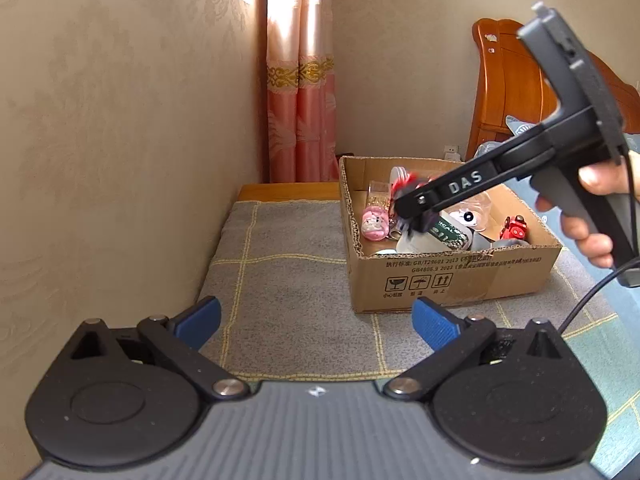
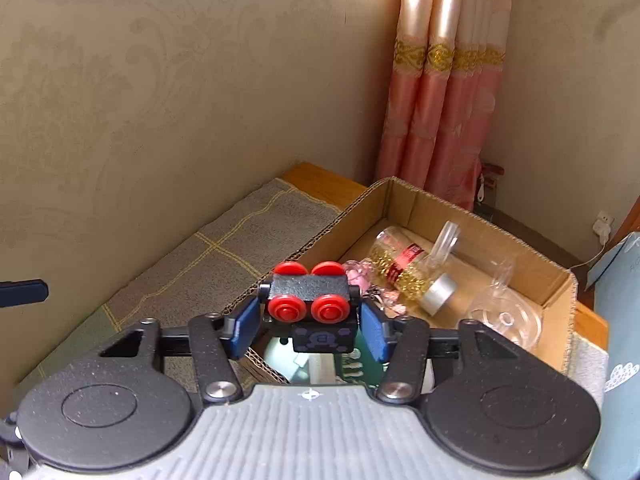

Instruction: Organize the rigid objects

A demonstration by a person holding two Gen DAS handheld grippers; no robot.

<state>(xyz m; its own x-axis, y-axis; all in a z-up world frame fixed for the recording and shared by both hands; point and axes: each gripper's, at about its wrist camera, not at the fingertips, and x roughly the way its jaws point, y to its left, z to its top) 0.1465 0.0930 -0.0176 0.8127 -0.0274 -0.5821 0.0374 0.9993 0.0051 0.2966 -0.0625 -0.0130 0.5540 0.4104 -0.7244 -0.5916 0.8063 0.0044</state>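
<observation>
Right fingers [image 2: 245,326] parted — black toy car [image 2: 316,312] loose between, over cardboard box [image 2: 558,300]; left gripper [image 1: 316,320] spread, empty.

Cardboard box [image 1: 452,280] on blanket [image 1: 288,272]; bottle [image 2: 404,270], glass [image 2: 504,316] inside box.

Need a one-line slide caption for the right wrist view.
Right claw poised over cardboard box, black toy car between its pads.

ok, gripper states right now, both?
Left gripper: open, empty.
Right gripper: open; black toy with red wheels sits between the pads with a slight gap each side, over the cardboard box.
</observation>
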